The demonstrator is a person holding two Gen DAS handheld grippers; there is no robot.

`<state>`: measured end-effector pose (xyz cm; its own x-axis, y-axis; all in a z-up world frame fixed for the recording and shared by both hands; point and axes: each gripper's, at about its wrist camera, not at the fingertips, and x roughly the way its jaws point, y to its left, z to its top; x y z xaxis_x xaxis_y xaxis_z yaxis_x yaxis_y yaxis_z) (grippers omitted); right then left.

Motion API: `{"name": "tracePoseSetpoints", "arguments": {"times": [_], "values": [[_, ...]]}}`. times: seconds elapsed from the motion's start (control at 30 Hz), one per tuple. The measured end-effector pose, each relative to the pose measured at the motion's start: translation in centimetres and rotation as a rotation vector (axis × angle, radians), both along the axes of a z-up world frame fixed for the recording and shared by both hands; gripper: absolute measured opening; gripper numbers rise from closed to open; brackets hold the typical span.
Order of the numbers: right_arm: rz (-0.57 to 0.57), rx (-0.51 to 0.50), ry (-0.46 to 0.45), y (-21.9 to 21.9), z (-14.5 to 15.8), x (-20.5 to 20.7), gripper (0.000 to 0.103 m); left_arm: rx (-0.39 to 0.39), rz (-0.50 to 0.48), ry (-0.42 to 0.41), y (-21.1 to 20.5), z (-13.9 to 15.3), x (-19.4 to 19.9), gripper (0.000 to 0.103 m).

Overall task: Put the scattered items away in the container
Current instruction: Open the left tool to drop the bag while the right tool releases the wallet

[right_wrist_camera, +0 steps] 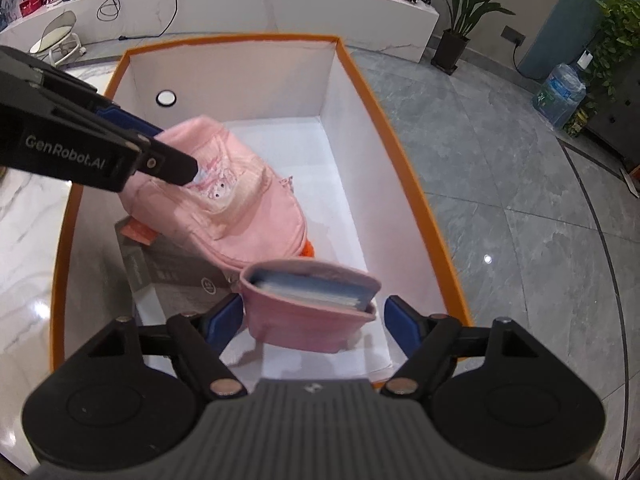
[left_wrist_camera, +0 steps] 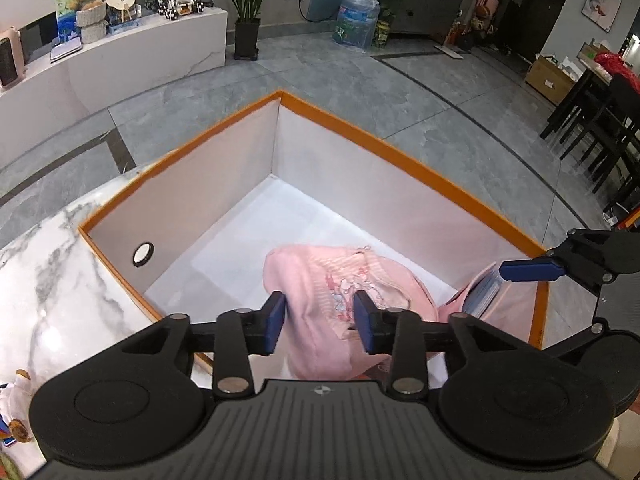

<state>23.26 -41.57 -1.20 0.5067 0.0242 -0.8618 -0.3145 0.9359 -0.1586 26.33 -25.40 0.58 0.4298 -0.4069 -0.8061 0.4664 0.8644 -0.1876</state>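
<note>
An orange-rimmed white box [left_wrist_camera: 384, 148] [right_wrist_camera: 400, 152] stands on the marble table. A pink backpack [left_wrist_camera: 320, 292] [right_wrist_camera: 236, 208] lies in it, leaning on a grey carton [right_wrist_camera: 172, 276]. My left gripper [left_wrist_camera: 320, 320] is open with its blue pads either side of the backpack's top. In the right wrist view its fingers [right_wrist_camera: 172, 168] reach over the bag from the left. My right gripper [right_wrist_camera: 314, 316] is open around a pink pouch [right_wrist_camera: 312, 312] [left_wrist_camera: 484, 292] holding blue booklets, with a gap at the right pad. One of its fingers [left_wrist_camera: 528, 271] shows in the left wrist view.
The marble table [left_wrist_camera: 48, 280] [right_wrist_camera: 24, 248] runs to the left of the box, with a small toy [left_wrist_camera: 20, 392] near its edge. Grey tiled floor [right_wrist_camera: 520, 220] lies beyond the box. A water bottle [left_wrist_camera: 356, 20], a potted plant [left_wrist_camera: 246, 20] and dark chairs [left_wrist_camera: 592, 132] stand farther off.
</note>
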Motion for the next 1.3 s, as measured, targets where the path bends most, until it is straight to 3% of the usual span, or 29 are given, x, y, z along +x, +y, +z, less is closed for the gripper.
{"name": "tracePoseSetpoints", "arguments": {"times": [0.73,1.3], "values": [[0.009,-0.023,-0.098,1.8,5.3,-1.8,0.081,-0.029,0.017,-0.054,2.1,3.8,-1.9,0.047],[0.133,-0.065,-0.183,10.6,11.1,-4.7,0.081,-0.083,0.109,-0.142,11.1,9.3,-5.7,0.047]]}}
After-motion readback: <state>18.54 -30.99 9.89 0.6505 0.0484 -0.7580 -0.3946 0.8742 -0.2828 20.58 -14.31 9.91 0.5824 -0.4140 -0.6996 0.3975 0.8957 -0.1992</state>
